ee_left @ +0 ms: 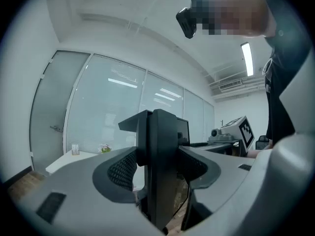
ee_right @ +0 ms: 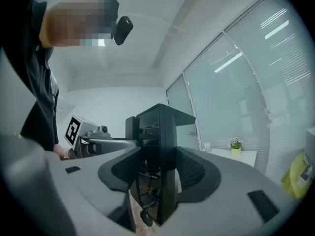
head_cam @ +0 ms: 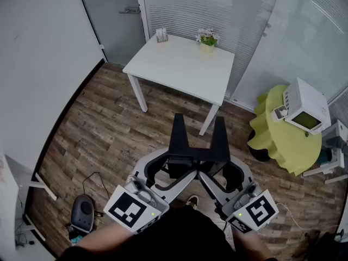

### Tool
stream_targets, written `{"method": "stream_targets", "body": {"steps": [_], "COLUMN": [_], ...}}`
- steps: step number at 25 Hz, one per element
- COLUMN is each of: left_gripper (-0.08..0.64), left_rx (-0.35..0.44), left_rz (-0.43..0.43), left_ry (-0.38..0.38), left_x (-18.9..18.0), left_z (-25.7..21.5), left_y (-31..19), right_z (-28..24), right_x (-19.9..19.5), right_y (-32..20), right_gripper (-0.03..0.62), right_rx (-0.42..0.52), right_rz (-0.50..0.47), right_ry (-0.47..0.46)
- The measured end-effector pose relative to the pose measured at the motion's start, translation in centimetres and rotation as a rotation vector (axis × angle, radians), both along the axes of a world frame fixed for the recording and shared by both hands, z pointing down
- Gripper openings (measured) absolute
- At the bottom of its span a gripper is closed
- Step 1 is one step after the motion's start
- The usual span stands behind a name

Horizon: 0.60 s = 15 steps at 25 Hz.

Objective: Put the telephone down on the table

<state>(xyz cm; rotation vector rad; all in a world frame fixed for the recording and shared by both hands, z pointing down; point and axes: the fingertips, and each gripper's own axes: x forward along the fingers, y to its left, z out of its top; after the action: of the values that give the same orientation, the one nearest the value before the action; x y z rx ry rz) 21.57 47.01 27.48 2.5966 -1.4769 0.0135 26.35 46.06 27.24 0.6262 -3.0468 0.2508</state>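
A white desk telephone (head_cam: 304, 106) with its handset on its left side sits on a small round table under a yellow cloth (head_cam: 280, 132) at the right. The white square table (head_cam: 179, 67) stands ahead in the corner. Both grippers are held low and close to the person's body, pointing level toward that table. In the head view the left gripper (head_cam: 178, 128) and the right gripper (head_cam: 219, 130) stand side by side with their black jaws apart and nothing in them. The left gripper (ee_left: 160, 132) and right gripper (ee_right: 160, 129) each look over their jaws at the far table.
A potted flower (head_cam: 207, 38) and a small holder (head_cam: 161, 35) stand at the white table's far edge. Glass walls with blinds run behind it, with a door (head_cam: 117, 15) to their left. A grey device (head_cam: 82, 213) with cables lies on the wood floor at lower left.
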Motion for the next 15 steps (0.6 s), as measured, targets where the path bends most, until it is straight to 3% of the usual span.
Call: {"method": "stream_targets", "body": {"steps": [15], "left_gripper": [0.268], "left_rx": [0.013], "left_rz": [-0.025], "left_ry": [-0.005], "left_x": [0.1], "left_z": [-0.2], "left_y": [1.2], "right_z": [-0.3], "right_x": [-0.1], "right_y": [1.1], "right_gripper": [0.239], "right_rx": [0.04], "right_rz": [-0.027], "right_ry": [0.019]}}
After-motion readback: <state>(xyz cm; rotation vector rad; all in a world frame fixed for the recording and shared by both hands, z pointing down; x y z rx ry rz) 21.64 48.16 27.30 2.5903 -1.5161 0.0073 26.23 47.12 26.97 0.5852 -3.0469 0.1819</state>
